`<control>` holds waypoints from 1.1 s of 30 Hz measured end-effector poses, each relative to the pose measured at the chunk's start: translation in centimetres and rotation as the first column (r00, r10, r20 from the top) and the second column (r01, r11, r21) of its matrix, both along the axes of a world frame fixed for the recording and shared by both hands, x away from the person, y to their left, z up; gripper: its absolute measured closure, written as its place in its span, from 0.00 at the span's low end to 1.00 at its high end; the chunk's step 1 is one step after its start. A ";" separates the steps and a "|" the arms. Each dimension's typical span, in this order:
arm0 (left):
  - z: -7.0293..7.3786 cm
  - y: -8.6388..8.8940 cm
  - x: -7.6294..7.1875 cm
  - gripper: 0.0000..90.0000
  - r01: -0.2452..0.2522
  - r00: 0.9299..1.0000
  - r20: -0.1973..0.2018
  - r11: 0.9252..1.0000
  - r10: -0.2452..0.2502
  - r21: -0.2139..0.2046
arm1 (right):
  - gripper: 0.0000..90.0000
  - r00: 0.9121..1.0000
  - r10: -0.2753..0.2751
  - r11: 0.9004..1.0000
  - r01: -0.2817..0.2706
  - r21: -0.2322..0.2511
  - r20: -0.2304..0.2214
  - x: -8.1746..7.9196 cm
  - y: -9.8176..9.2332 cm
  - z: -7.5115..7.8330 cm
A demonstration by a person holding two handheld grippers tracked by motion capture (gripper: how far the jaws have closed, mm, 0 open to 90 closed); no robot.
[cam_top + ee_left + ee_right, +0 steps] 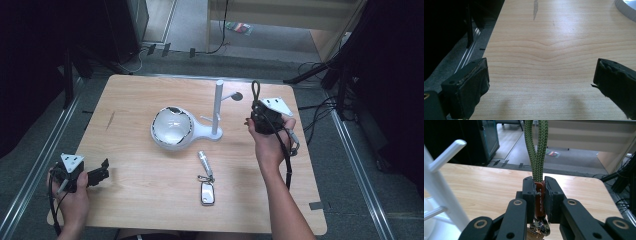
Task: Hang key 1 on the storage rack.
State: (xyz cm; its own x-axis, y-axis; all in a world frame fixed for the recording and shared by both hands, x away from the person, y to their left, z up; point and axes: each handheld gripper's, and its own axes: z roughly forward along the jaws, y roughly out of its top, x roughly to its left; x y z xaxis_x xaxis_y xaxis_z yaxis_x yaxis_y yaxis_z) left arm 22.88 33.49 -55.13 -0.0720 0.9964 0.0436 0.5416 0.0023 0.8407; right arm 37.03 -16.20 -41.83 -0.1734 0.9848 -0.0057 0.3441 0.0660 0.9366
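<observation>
My right gripper [258, 111] [539, 187] is shut on an orange tag [539, 202]. A green braided cord loop [537, 147] [256, 90] stands up from the tag, and keys hang below the jaws. The gripper is held above the table's right side, just right of a white peg stand [218, 107] [439, 187]. A short peg [229, 96] on the stand points toward the loop. My left gripper [101, 172] [541, 82] rests near the table's front left corner. Its jaws are wide apart with only bare wood between them.
A white bowl-shaped dish [171, 128] joins the stand's base at the table's middle. A second key set [206, 182], a silver cylinder with a fob, lies in front of it. The wooden table [140, 195] ends in metal rails on both sides, and cables lie on the floor at right.
</observation>
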 end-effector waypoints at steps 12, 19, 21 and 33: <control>0.0 0.0 0.0 0.00 0.002 1.000 -0.001 1.000 -0.002 0.002 | 0.90 0.999 0.049 0.999 -0.049 -0.017 -0.018 -0.8 1.7 -0.8; 0.0 0.0 0.0 0.00 0.001 1.000 -0.001 1.000 -0.001 0.002 | 0.90 0.997 0.078 0.996 -0.078 -0.029 -0.017 -1.3 2.9 -0.9; 0.0 0.0 0.0 0.00 0.001 1.000 0.000 1.000 -0.001 0.001 | 0.90 0.996 0.084 0.996 -0.084 -0.031 -0.016 -1.4 3.2 -0.9; 0.0 0.0 0.0 0.00 0.002 1.000 0.000 1.000 -0.002 0.001 | 0.90 0.994 0.106 0.993 -0.106 -0.050 -0.007 -2.1 4.4 -0.8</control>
